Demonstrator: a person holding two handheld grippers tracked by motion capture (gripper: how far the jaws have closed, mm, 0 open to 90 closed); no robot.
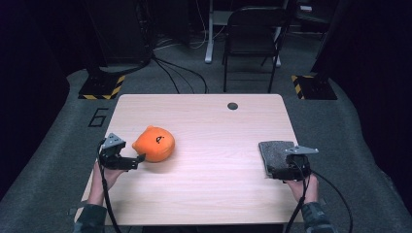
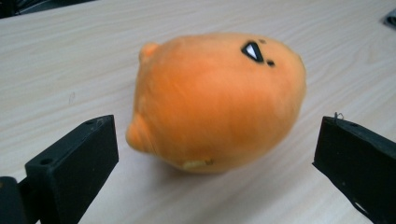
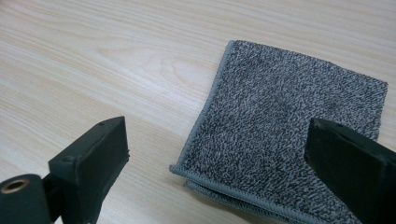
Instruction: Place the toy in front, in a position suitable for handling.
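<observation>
**Two open grippers, a plush toy and a folded cloth on a wooden table**

A pale wooden table (image 1: 204,194) takes up the middle of the high view, with a small dark hole (image 1: 232,106) near its far edge. Beyond it on the grey floor stands a dark folding chair (image 1: 252,34).

On the left side of the table lies an orange plush toy (image 1: 154,143), tipped on its side, with a small black and white eye mark on its upper surface. The left gripper (image 1: 138,159) sits just near and left of it; in the left gripper view its jaws stand wide apart, the toy ahead of them and clear of both pads.

At the right, close to the table's right edge, lies a folded grey cloth (image 1: 275,151), flat and layered. The right gripper (image 1: 284,172) hangs over its near end, jaws spread wide, nothing pressed between them.
</observation>
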